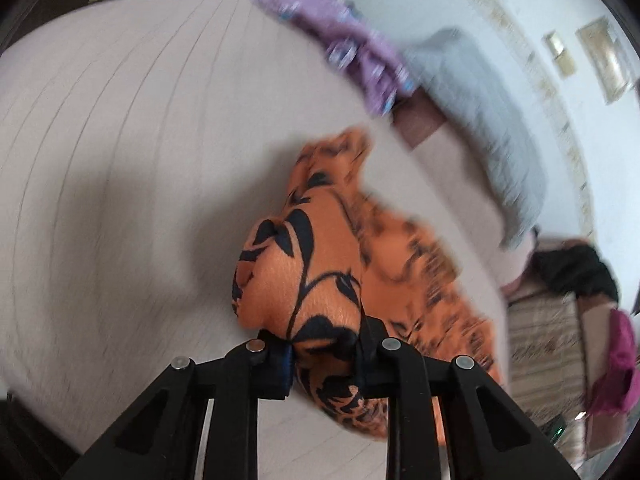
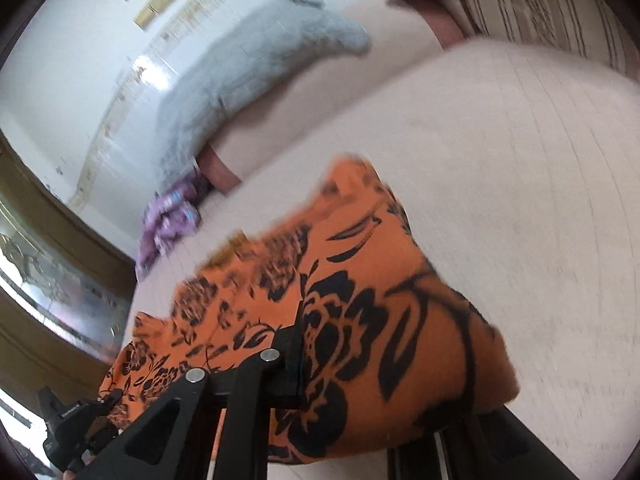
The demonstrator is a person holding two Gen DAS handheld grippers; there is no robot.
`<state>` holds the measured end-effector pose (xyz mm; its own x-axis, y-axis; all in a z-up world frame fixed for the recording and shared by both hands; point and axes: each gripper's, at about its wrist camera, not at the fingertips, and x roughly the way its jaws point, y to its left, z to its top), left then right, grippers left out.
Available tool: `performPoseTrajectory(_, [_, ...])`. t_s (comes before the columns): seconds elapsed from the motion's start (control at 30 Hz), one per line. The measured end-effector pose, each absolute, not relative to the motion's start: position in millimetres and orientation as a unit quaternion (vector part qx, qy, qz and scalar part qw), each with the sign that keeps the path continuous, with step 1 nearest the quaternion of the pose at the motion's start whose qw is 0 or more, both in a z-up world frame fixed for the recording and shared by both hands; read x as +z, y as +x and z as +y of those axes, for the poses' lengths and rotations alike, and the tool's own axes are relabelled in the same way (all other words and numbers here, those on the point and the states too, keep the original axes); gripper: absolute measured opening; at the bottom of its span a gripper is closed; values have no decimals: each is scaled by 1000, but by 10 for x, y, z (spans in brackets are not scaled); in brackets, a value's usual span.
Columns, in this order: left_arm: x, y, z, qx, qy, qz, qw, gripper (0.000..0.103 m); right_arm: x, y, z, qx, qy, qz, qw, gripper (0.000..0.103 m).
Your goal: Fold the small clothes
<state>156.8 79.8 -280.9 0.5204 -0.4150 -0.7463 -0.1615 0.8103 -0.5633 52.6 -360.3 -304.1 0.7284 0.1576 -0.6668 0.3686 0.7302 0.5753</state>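
Observation:
An orange garment with a black floral print (image 1: 320, 264) is lifted off the pale bed surface (image 1: 120, 160). My left gripper (image 1: 324, 356) is shut on a bunched fold of it. In the right wrist view the same garment (image 2: 360, 320) drapes over my right gripper (image 2: 320, 364), which is shut on its edge; the right finger is hidden under the cloth. The left gripper (image 2: 80, 416) shows at the lower left of that view, at the garment's far corner. Both views are motion-blurred.
A purple patterned garment (image 1: 360, 52) lies at the far edge of the bed, also seen in the right wrist view (image 2: 168, 220). A grey blanket (image 1: 480, 120) lies beyond it. Black and magenta clothes (image 1: 616, 344) sit on a striped surface at right.

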Motion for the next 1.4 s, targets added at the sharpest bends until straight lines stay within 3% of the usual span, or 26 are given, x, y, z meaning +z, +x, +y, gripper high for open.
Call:
performPoseTrajectory(0.1, [-2880,1451,885,-63,-296,500,811,24,-3293,451,-3678,-54,398,389,829,16])
performPoseTrajectory(0.23, [-2552,1225,1014,-50,-279,473,834,24,-3376,464,-3877,-32,476,390,788,24])
performPoseTrajectory(0.33, [-2236,1064,927,-7,-195,434,880,24,-3509,465,-3936,-27,515,387,764,34])
performPoseTrajectory(0.4, [-2037,1079,827,0,-150,406,901,24,-3570,467,-3966,-23,539,373,755,35])
performPoseTrajectory(0.47, [-1875,1199,717,-4,-133,395,909,38,-3575,476,-3976,-23,547,370,751,36])
performPoseTrajectory(0.5, [-1813,1312,653,-4,-122,395,911,54,-3574,486,-3965,-23,548,369,750,38])
performPoseTrajectory(0.53, [-1770,1452,600,-1,-111,391,914,63,-3577,479,-3967,-23,550,368,750,38])
performPoseTrajectory(0.57, [-1759,1562,556,0,-101,387,917,64,-3583,481,-3963,-24,551,367,749,38])
performPoseTrajectory(0.83, [-2619,2628,393,48,-30,475,878,64,-3602,460,-3957,-33,548,363,753,38])
performPoseTrajectory(0.9, [-2893,2763,445,61,-30,511,857,70,-3597,474,-3939,-35,542,363,757,38])
performPoseTrajectory(0.97, [-2828,2741,516,75,-54,498,862,74,-3585,501,-3912,-36,537,363,761,38])
performPoseTrajectory(1.1, [-2676,2628,472,78,-6,471,879,73,-3579,526,-3899,-40,534,361,764,39])
performPoseTrajectory(1.23, [-2378,2387,476,68,17,420,905,73,-3526,557,-3831,-40,525,352,774,52])
performPoseTrajectory(1.4, [-2017,2080,464,60,29,371,926,73,-3471,575,-3729,-49,491,351,796,54])
